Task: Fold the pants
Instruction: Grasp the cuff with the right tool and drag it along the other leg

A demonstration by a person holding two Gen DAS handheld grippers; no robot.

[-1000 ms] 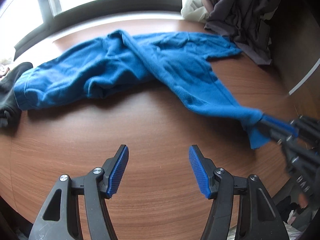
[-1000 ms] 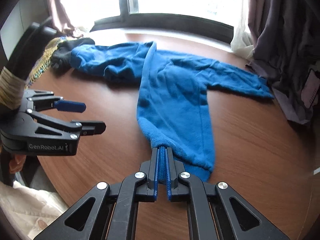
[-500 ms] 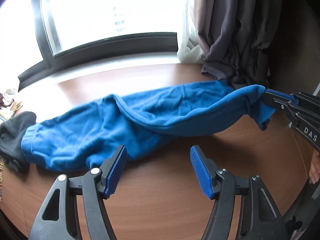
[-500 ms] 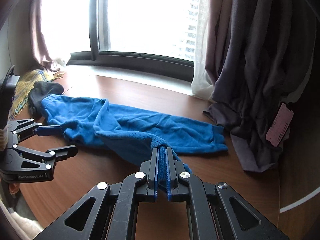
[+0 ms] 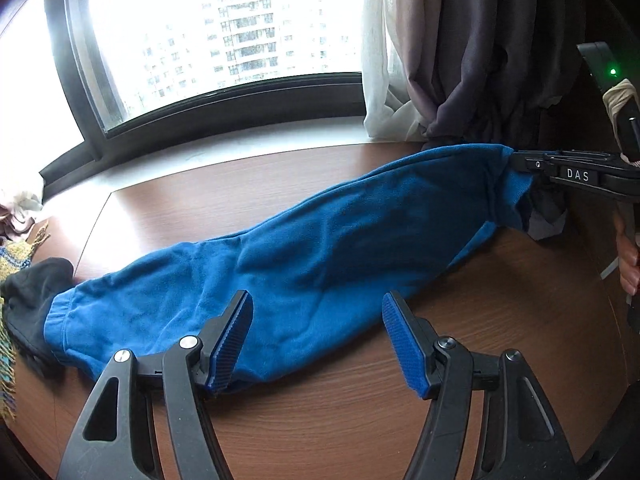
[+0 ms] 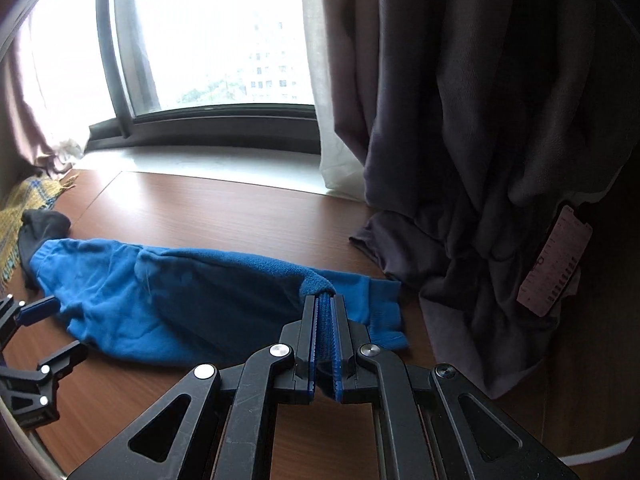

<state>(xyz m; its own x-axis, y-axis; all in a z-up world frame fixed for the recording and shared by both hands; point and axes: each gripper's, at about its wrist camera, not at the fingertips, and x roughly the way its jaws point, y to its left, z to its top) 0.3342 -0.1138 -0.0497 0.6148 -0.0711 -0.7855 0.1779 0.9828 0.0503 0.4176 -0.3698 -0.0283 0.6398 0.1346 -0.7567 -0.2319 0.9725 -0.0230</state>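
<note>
Blue fleece pants [image 5: 320, 252] lie lengthwise on the wooden table [image 5: 360, 420], one leg laid over the other. My right gripper [image 6: 325, 300] is shut on the end of the upper leg and holds it a little above the lower leg's cuff [image 6: 384, 312]. In the left wrist view the same right gripper [image 5: 520, 162] pinches the cloth at the right edge, with a hand behind it. My left gripper [image 5: 318, 308] stands open over the near edge of the pants [image 6: 160, 292], gripping nothing. It also shows as the left gripper [image 6: 44, 328] at the lower left.
Dark curtains [image 6: 480, 160] hang down onto the table's right side, with a pink tag [image 6: 556, 264] on them. A black garment [image 5: 36, 292] and a yellow plaid cloth [image 6: 28, 200] lie by the waistband end. The window sill [image 5: 200, 156] runs along the back.
My right gripper has swung the held leg from the table's near side over onto the other leg. My left gripper has moved in over the pants, still open.
</note>
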